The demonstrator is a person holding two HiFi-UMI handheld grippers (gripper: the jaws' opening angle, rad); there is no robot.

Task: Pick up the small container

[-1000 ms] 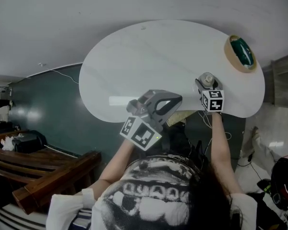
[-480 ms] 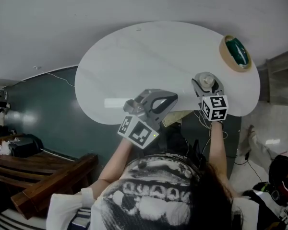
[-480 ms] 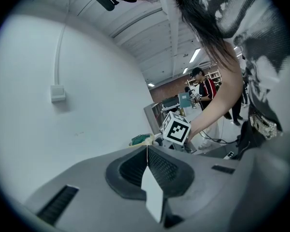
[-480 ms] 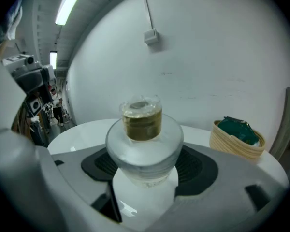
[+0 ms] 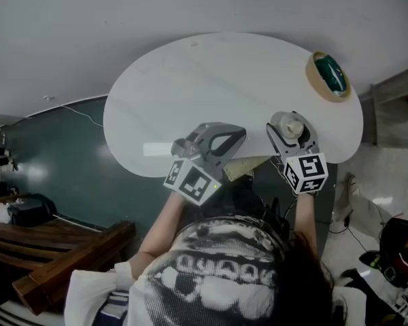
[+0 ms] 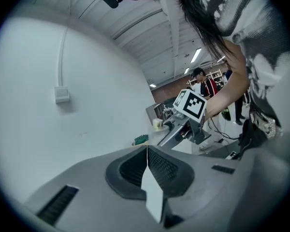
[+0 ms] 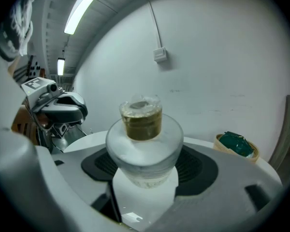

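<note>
Right claw (image 5: pixel 290 126) is clenched on the small container (image 7: pixel 144 151). I see its dark pads (image 7: pixel 102 161) pressing the frosted body from either side, with the jaws standing wide to take it. On top of that body, straight ahead of the claw, is a narrower clear part holding something brownish under a crinkled lid. Whether it is one piece with the frosted body or a second cup nested in it, I cannot tell. The container stands upright in the grip. From the claw's own camera it looks clear of the white table (image 5: pixel 211 80), which spreads ahead of and below the jaws. Ahead and to the right of the claw, near the table's far edge, sits a tan-rimmed bowl (image 7: pixel 236 145) with something green in it. Ahead and above, a small box (image 7: pixel 159 55) is fixed on the pale wall, with a cable running up from it. Off to this claw's left, well apart from it, is my left claw (image 6: pixel 147 173). Its jaws are pressed together with nothing between them, and it hovers at the table's near edge.
</note>
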